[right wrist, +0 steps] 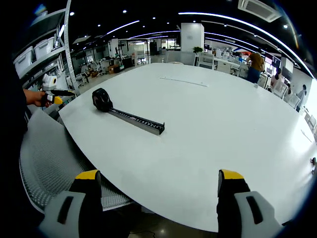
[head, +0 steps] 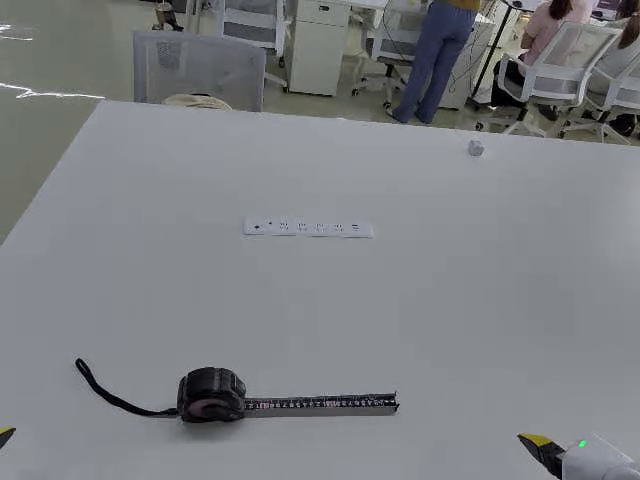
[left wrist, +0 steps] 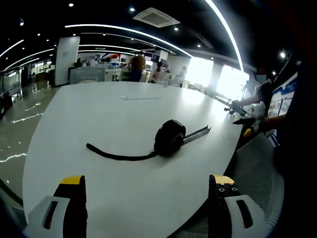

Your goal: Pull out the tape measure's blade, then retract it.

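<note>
1. While you hold both claws just off the near edge of the table (head: 420, 320), the left claw (left wrist: 148, 181) has its jaws spread wide, and the right claw (right wrist: 160, 174) is spread just as wide; each holds nothing.
2. The tape measure (head: 211, 394) lies on its side close to the table's near edge, left of the middle. It sits between your two claws and well apart from both.
3. Its blade (head: 320, 404) is drawn out of the case and lies flat on the table. It runs along the near edge toward your right claw, and its end tip is free.
4. A black strap (head: 110, 390) trails from the other end of the case toward the near left corner.
5. In the right gripper view, pale storage boxes (right wrist: 37, 49) stand on a shelf rack off to the side; what is in them you cannot tell.
6. The table is white and matte. A white power strip (head: 308, 228) lies flat near its middle, and a small pale object (head: 476, 148), too small to identify, sits near the far edge to the right.
7. Beyond the far edge there is an open office: a mesh-backed chair (head: 200, 68) against the table, a white cabinet (head: 318, 45), a standing person (head: 435, 55), a glossy floor, and strip lights (left wrist: 148, 29) across a dark ceiling.
</note>
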`<state>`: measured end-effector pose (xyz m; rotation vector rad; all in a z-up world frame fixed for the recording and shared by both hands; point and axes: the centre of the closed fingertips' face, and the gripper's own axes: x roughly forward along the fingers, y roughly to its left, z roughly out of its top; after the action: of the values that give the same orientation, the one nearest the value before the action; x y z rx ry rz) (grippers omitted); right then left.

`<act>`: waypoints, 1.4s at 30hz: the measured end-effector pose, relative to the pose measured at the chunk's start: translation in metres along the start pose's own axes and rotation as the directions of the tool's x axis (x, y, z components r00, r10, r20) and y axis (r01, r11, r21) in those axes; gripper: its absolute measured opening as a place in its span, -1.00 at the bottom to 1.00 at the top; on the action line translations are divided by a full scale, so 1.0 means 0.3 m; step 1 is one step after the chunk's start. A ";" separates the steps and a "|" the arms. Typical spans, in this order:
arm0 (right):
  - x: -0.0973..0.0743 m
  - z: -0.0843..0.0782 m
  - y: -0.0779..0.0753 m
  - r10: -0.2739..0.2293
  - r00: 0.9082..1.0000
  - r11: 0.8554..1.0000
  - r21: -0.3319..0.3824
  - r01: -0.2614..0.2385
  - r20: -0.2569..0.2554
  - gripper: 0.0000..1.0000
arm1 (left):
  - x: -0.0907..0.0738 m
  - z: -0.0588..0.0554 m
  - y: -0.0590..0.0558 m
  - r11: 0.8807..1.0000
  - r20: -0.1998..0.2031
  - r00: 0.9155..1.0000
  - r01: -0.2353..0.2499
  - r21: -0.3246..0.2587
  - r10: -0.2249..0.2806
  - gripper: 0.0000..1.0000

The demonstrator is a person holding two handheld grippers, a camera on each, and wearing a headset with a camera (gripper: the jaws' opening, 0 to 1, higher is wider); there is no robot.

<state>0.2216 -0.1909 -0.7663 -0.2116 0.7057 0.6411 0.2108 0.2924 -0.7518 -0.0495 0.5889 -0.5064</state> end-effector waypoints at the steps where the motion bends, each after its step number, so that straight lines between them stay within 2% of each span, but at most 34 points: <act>1: -0.001 -0.002 -0.001 -0.001 1.000 1.000 -0.001 0.001 -0.002 1.00 | 0.001 0.000 0.002 1.000 -0.001 1.000 -0.001 -0.001 0.001 1.00; 7: -0.008 0.001 -0.009 -0.008 1.000 1.000 -0.009 0.008 -0.002 1.00 | 0.008 0.018 -0.006 1.000 0.015 1.000 0.012 -0.004 -0.011 1.00; 9: -0.007 0.000 -0.020 -0.012 1.000 1.000 -0.011 0.012 -0.003 1.00 | 0.013 0.016 -0.003 1.000 0.004 1.000 0.007 0.008 -0.007 1.00; 11: -0.008 0.007 -0.019 -0.013 1.000 1.000 -0.013 0.013 -0.001 1.00 | 0.012 0.011 0.013 0.999 -0.010 1.000 -0.021 0.026 0.021 1.00; 16: -0.002 0.012 -0.025 -0.002 1.000 1.000 -0.028 0.002 0.002 1.00 | 0.017 0.017 0.007 1.000 -0.009 1.000 -0.013 0.007 0.013 1.00; 25: 0.000 0.047 -0.021 0.012 1.000 0.997 -0.071 -0.011 0.006 0.96 | 0.050 0.049 -0.061 0.999 0.006 1.000 0.027 0.022 -0.027 1.00; 31: 0.001 0.077 -0.040 0.025 1.000 0.992 -0.121 -0.026 -0.009 0.97 | 0.066 0.069 -0.069 0.999 0.008 1.000 0.009 0.034 -0.009 1.00; 33: 0.006 0.092 -0.047 0.028 1.000 0.989 -0.143 -0.029 -0.010 0.96 | 0.069 0.086 -0.074 0.999 0.026 1.000 0.003 0.045 -0.004 1.00; 36: 0.019 0.111 -0.050 0.037 0.999 0.987 -0.158 -0.038 -0.011 0.95 | 0.080 0.085 -0.082 0.999 0.006 1.000 0.006 0.033 -0.006 1.00; 40: 0.044 0.132 -0.041 0.062 0.998 0.978 -0.196 -0.065 -0.022 0.92 | 0.094 0.092 -0.109 0.999 -0.012 1.000 0.018 0.049 -0.018 1.00; 42: 0.057 0.139 -0.038 0.077 0.997 0.973 -0.218 -0.082 -0.028 0.89 | 0.096 0.109 -0.117 0.998 0.000 1.000 0.013 0.062 -0.013 1.00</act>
<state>0.2609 -0.1755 -0.7466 -0.3948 0.6642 0.7950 0.2336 0.2448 -0.7328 0.0054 0.5720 -0.5369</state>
